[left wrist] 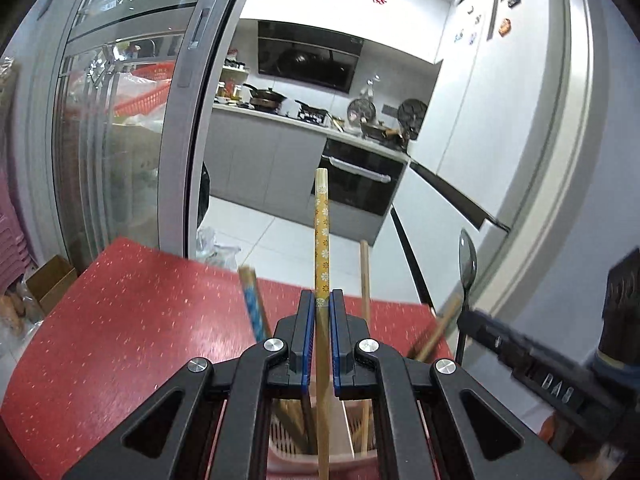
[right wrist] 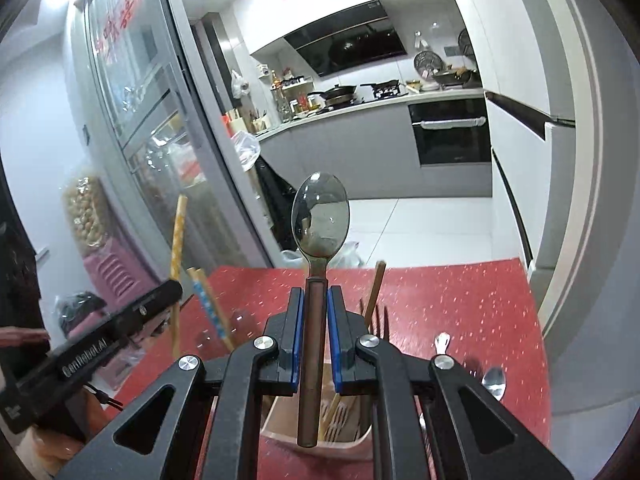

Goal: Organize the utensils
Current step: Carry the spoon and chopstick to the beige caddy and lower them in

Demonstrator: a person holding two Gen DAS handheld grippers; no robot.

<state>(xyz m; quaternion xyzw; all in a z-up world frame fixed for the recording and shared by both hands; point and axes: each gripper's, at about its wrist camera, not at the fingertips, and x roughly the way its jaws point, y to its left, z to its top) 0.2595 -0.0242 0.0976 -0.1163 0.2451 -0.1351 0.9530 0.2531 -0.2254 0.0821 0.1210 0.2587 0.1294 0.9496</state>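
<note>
Left gripper [left wrist: 321, 306]: jaws clamp chopstick [left wrist: 322, 236] | Right gripper [right wrist: 316, 300]: jaws clamp spoon [right wrist: 320, 216] | both above holder [right wrist: 280, 432], near red bench [right wrist: 460, 304] far edge

Glossy metal spoon [right wrist: 320, 216]; wooden patterned chopstick [left wrist: 322, 236]; speckled red tabletop [left wrist: 120, 320]; pink plastic holder [left wrist: 320, 456].

- The left gripper [left wrist: 322, 300] was black, with blue pads and silver screws behind them.
- The right gripper [right wrist: 316, 296] looked identical; white lettering marked its side.
</note>
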